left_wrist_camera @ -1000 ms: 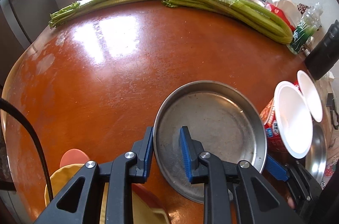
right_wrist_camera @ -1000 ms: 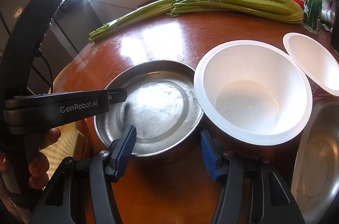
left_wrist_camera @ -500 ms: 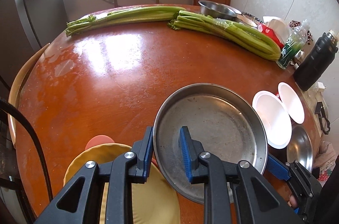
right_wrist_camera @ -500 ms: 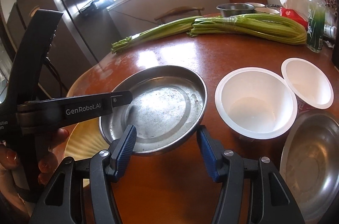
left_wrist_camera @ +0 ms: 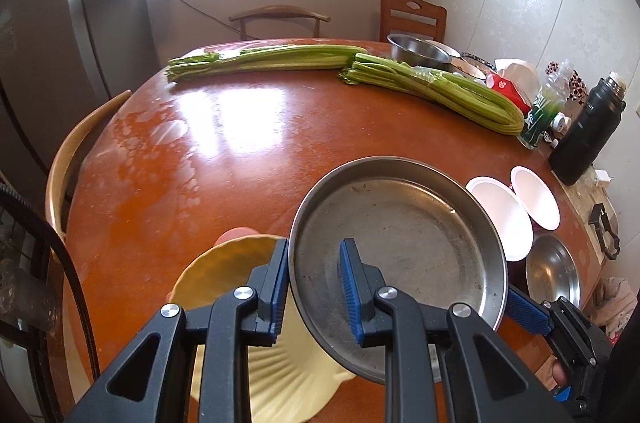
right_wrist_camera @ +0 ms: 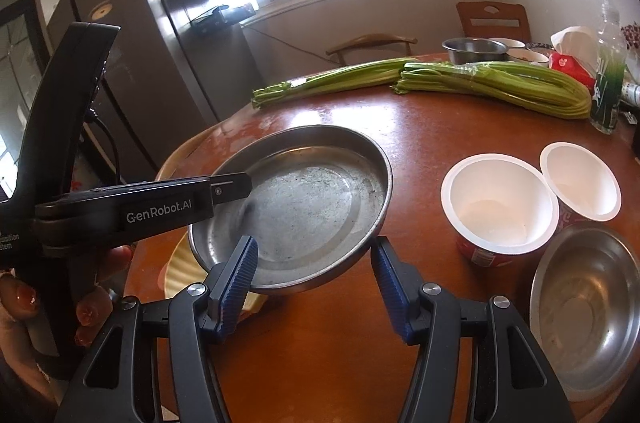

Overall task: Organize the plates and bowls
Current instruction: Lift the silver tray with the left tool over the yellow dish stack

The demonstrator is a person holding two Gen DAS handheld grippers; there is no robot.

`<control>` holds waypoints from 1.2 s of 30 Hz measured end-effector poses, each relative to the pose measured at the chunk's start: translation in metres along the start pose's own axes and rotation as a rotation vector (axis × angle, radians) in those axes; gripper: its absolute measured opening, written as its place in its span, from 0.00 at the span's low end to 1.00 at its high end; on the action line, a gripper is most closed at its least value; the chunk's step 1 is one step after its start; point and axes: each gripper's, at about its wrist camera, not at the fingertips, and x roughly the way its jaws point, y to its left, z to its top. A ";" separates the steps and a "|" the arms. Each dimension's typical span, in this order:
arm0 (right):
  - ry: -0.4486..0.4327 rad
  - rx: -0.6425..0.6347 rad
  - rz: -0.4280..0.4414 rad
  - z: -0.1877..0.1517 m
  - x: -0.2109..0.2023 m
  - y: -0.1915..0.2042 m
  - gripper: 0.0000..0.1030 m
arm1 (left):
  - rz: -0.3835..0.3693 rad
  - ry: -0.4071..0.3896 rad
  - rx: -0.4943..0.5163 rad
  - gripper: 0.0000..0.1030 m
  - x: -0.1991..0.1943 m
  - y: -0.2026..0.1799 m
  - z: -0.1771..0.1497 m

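My left gripper is shut on the near rim of a round steel plate and holds it tilted in the air above the table. The plate also shows in the right wrist view, with the left gripper clamped on its left rim. Under it lies a yellow scalloped plate, with a pink dish edge behind. My right gripper is open and empty, just in front of the steel plate. Two white paper bowls and a steel bowl stand at the right.
Two celery bundles lie across the far side of the round wooden table. A steel bowl, a green bottle and a black flask stand at the far right. Chairs ring the table.
My left gripper has lifted the steel plate up and back from the table. Both cameras have risen, so the table and the paper bowls look farther away. The yellow plate now shows more.
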 end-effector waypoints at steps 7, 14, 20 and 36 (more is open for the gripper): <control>-0.006 -0.092 0.069 -0.004 0.000 0.029 0.60 | 0.068 -0.045 -0.064 0.24 -0.026 0.024 -0.023; 0.012 -0.191 0.132 -0.006 0.013 0.058 0.60 | 0.126 -0.055 -0.157 0.24 -0.038 0.058 -0.046; 0.051 -0.246 0.152 -0.010 0.034 0.073 0.60 | 0.157 -0.066 -0.204 0.24 -0.039 0.081 -0.056; 0.099 -0.288 0.124 -0.026 0.068 0.085 0.60 | 0.197 -0.055 -0.223 0.24 -0.012 0.094 -0.065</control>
